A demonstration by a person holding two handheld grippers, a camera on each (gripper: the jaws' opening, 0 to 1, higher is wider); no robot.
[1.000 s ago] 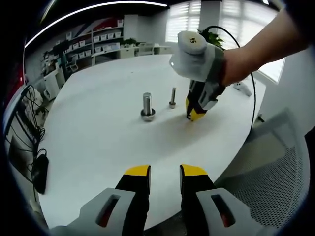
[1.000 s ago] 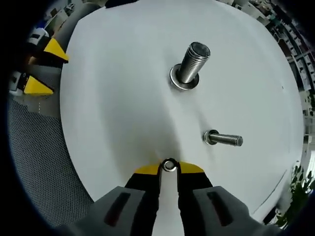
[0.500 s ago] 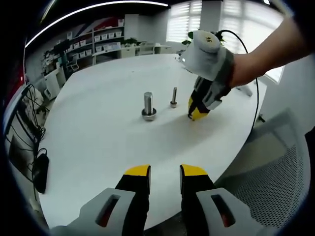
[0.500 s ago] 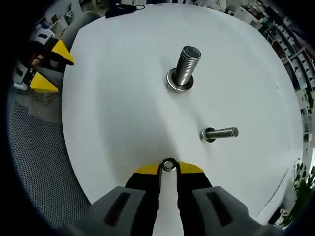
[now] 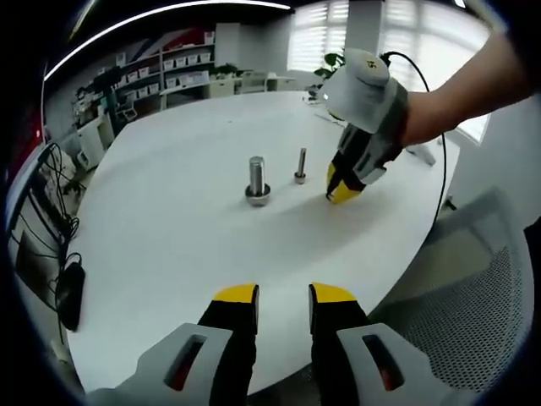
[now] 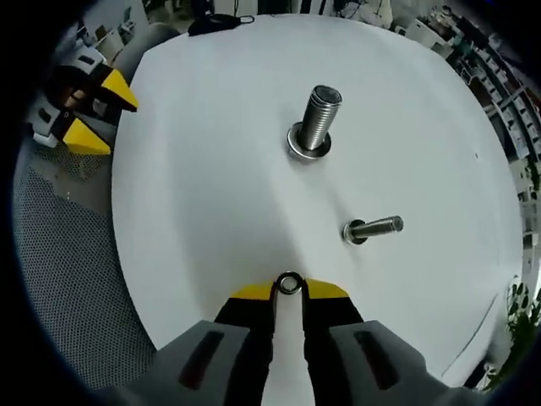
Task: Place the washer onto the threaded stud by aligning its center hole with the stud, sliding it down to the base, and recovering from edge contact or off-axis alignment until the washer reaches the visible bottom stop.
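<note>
A small metal washer [image 6: 289,283] is pinched between the yellow tips of my right gripper [image 6: 289,288], held a little above the white table [image 6: 211,169]. Beyond it stand a thin threaded stud [image 6: 372,228] and a thick stud [image 6: 317,118] with a washer at its base. In the left gripper view the thick stud [image 5: 257,179] and the thin stud [image 5: 301,166] stand mid-table, with the right gripper [image 5: 342,193] tip-down just right of the thin stud. My left gripper [image 5: 283,294] hovers over the table's near edge, jaws slightly apart with nothing between them.
A mesh chair [image 5: 473,296] sits beside the round table's edge. A black object with cables [image 5: 68,292] lies at the table's left rim. Shelves and desks stand in the room behind. The left gripper [image 6: 89,114] shows at the right gripper view's upper left.
The right gripper has lifted and drawn back slightly with the washer; both studs look smaller in its view. The left gripper has stayed put.
</note>
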